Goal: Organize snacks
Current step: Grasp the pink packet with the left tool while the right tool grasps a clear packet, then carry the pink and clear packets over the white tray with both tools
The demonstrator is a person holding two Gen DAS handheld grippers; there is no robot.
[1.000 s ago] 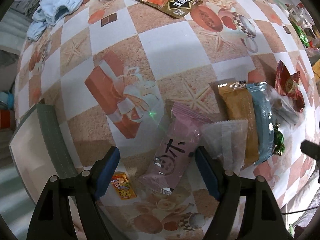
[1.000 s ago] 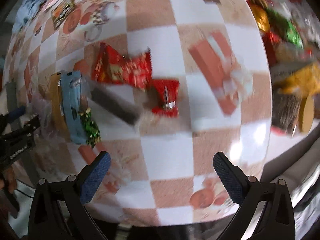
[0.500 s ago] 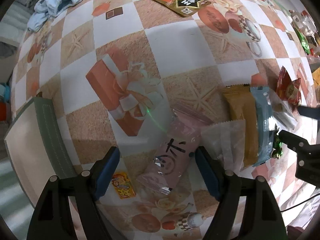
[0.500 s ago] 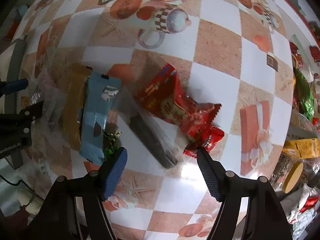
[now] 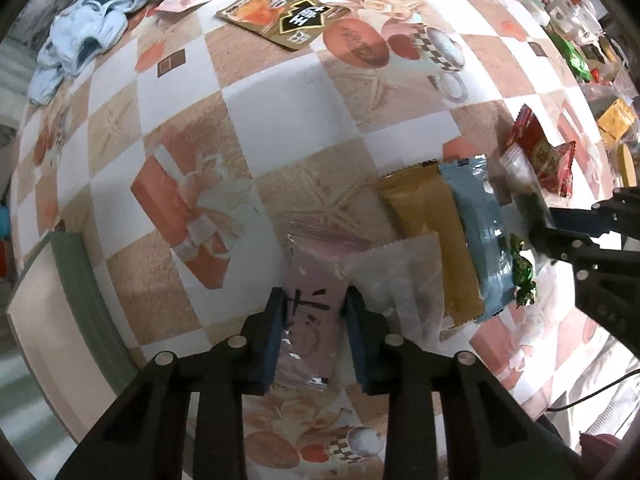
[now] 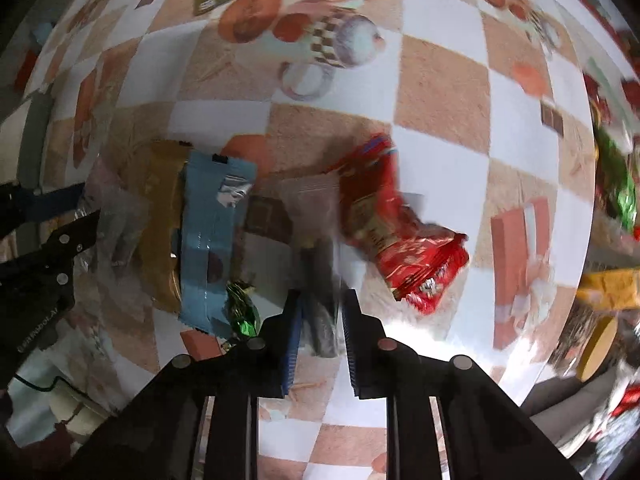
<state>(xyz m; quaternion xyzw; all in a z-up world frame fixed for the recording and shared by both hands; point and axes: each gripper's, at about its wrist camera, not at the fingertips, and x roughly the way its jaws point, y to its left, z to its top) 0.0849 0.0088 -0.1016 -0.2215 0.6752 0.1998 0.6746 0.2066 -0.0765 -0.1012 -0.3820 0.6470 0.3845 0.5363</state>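
My left gripper (image 5: pixel 315 300) is shut on a pink snack packet (image 5: pixel 316 280) lying on the checked tablecloth. Right of it lie a clear white packet (image 5: pixel 404 276), a tan packet (image 5: pixel 432 240), a light blue packet (image 5: pixel 480 232) and a green foil candy (image 5: pixel 522 276). My right gripper (image 6: pixel 320 308) is shut on a clear packet with a dark bar (image 6: pixel 316 240), beside a red packet (image 6: pixel 388 228). The right gripper also shows in the left wrist view (image 5: pixel 560 228). The blue packet (image 6: pixel 212 236) and tan packet (image 6: pixel 160 216) lie left of the right gripper.
A gold and black pouch (image 5: pixel 284 14) and a light blue cloth (image 5: pixel 84 36) lie at the far side. A green-edged chair seat (image 5: pixel 48 320) stands past the table's left edge. More snacks and a yellow box (image 6: pixel 608 288) crowd the right end.
Both grippers have closed: the left on the pink packet, the right on the clear dark-bar packet after moving in over it.
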